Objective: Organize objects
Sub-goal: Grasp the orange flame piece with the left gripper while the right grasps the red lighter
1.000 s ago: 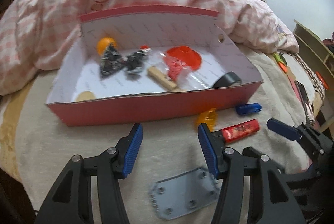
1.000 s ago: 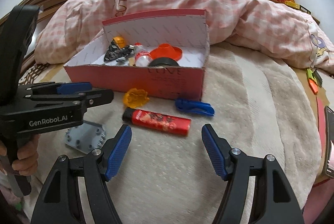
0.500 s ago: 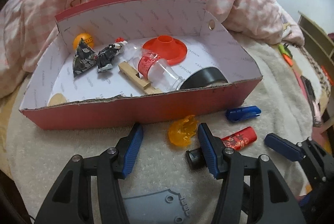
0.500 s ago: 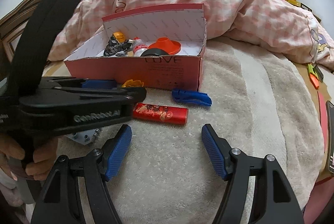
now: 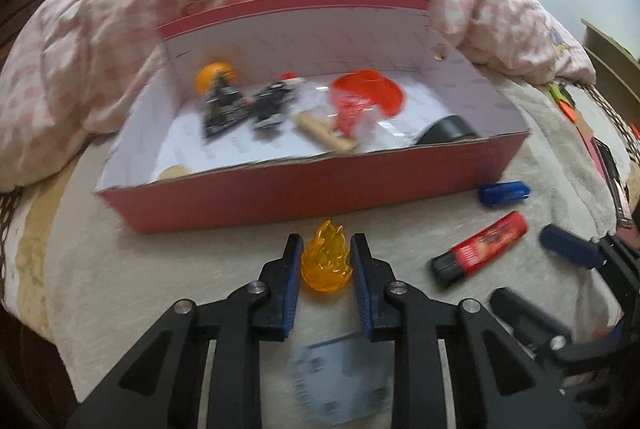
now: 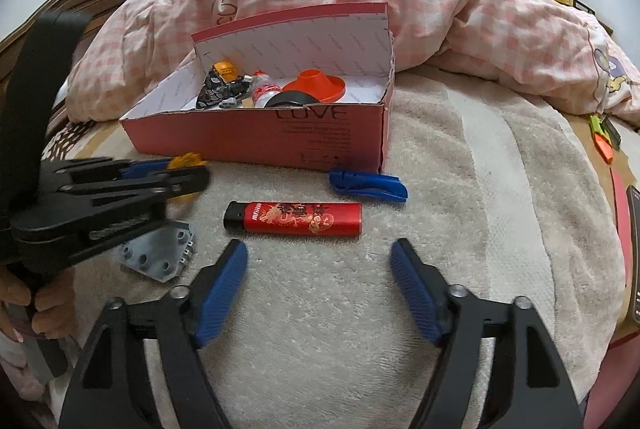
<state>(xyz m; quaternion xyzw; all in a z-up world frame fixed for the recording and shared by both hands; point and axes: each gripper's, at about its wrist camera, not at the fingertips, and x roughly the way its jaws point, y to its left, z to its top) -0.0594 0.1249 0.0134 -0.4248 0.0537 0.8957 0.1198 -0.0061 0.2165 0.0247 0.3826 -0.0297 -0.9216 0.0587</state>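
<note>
A: Layout, big to small?

B: Pink checked quilt at 12 o'clock, pale blanket under everything. Red box sits open on the blanket, already holding an orange funnel, a small bottle, a black roll and some dark toys. Loose in front of it: red lighter, blue clip, grey plate, orange flame piece.

A: Left claw?

B: Left gripper is clamped on the flame piece, pads pressing both flanks. Piece stands upright, tips toward 12 o'clock, just short of the box's near wall. I'd guess it goes up and over that wall.

A: Right claw?

B: Right gripper has jaws opening, nothing between them. Lighter lies at 12 o'clock from it, close, long axis running 9 to 3 o'clock, black cap at 9. That crosses the jaw line, so likely needs a wrist turn. Right is the nearer claw for it.

A: Blind spots?

B: Left view is blurred; box contents smear. Grey plate is partly hidden under the left claw. Can't tell if the flame piece has left the blanket.
</note>
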